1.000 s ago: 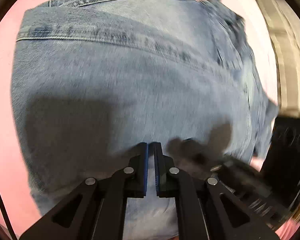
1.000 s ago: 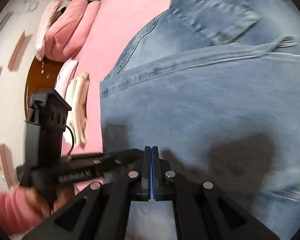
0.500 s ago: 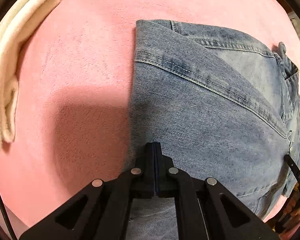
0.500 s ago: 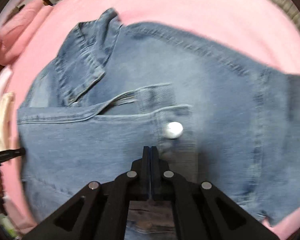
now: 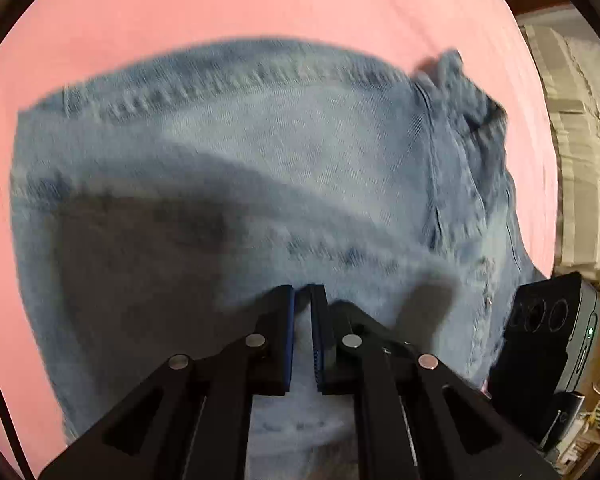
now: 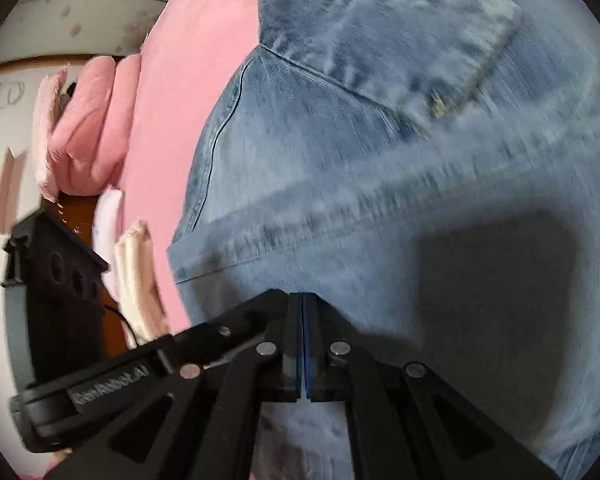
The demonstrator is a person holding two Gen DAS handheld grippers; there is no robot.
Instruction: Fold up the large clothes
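Observation:
A light-blue denim garment (image 5: pixel 260 168) lies folded on a pink bed sheet (image 5: pixel 220 4); it fills most of the right wrist view (image 6: pixel 400 160), collar flap at the top. My left gripper (image 5: pixel 302 300) is low over the denim, jaws nearly together with a narrow gap showing cloth between them. My right gripper (image 6: pixel 302 300) is shut, pads together, its tips at the denim's near edge; I cannot tell whether cloth is pinched. The left gripper's body (image 6: pixel 100 384) shows at lower left of the right wrist view, and the right gripper's body (image 5: pixel 552 344) at the left view's right edge.
A pink pillow (image 6: pixel 88 128) and a cream folded cloth (image 6: pixel 136 280) lie at the bed's left side. A white textured wall or curtain (image 5: pixel 580 160) stands beyond the bed's right edge. Pink sheet surrounds the denim.
Half a second ago both grippers were higher and shut, seeing the whole folded garment. Now both are back down close over the denim, and the left jaws have parted slightly.

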